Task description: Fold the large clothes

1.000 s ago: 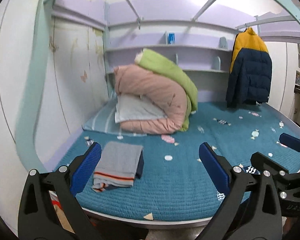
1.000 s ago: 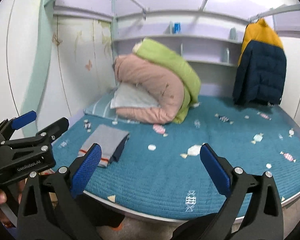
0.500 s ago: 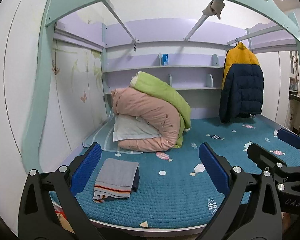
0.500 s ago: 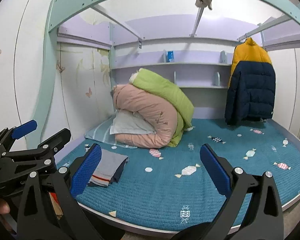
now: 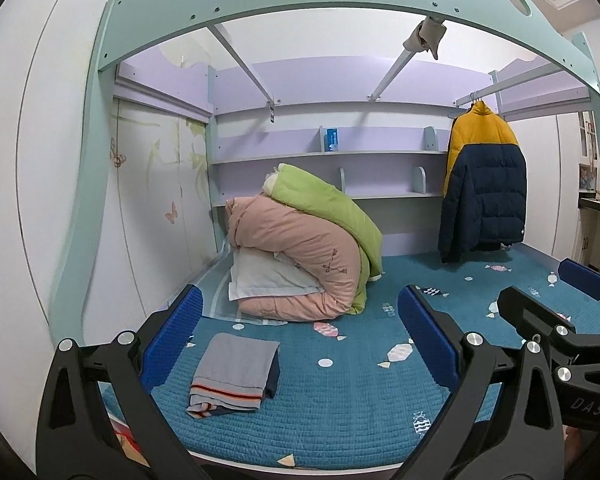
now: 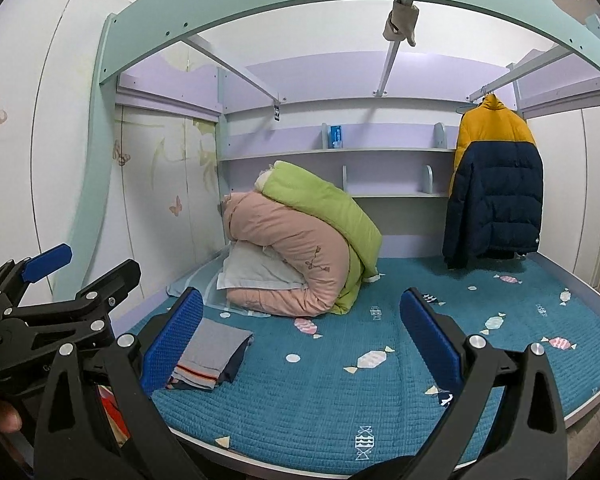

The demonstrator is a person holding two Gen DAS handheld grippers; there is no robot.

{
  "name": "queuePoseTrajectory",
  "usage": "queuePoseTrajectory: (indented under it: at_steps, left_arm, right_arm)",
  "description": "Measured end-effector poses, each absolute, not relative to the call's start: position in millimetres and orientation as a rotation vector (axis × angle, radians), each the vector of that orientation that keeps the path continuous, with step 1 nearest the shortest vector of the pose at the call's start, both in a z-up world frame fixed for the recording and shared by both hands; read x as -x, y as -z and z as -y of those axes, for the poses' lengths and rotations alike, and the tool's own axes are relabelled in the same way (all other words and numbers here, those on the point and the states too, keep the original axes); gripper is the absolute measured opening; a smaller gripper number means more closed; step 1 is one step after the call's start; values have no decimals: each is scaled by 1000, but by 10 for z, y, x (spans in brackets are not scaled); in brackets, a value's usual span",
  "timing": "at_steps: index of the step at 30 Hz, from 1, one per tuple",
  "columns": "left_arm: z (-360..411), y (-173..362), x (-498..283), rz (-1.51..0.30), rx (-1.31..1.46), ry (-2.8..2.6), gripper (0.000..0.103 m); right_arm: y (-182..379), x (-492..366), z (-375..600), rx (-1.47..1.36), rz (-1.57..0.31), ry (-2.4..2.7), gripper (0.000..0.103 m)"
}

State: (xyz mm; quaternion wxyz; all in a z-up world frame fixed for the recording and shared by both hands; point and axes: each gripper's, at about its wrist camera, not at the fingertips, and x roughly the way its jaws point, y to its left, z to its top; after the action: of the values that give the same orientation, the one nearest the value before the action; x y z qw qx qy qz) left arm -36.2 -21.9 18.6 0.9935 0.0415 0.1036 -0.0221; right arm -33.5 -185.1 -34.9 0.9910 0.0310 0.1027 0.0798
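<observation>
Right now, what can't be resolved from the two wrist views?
- Folded gray garment: right wrist view, its left part hidden by the right gripper finger.
- Small blue box on the shelf: both views, too small to read.
- Reddish item below the bed edge: left wrist view, mostly covered by the left gripper frame.
- Hanging jacket: its hanger mostly hidden.

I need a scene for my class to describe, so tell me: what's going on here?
A person holds two handheld grippers at the near edge of a bed. The left gripper and right gripper are both open and empty. A folded grey garment lies on the teal mattress cover. Rolled pink and green quilts sit behind it, and a yellow-and-navy puffer jacket hangs untouched.
</observation>
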Motion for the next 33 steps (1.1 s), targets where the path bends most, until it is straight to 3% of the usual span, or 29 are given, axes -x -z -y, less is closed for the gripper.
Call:
queuePoseTrajectory:
  at_steps: [33]
  left_arm:
    - [152, -233, 368, -193, -75, 25, 98]
  right_arm:
    - [341, 294, 1892, -86, -222, -165, 95]
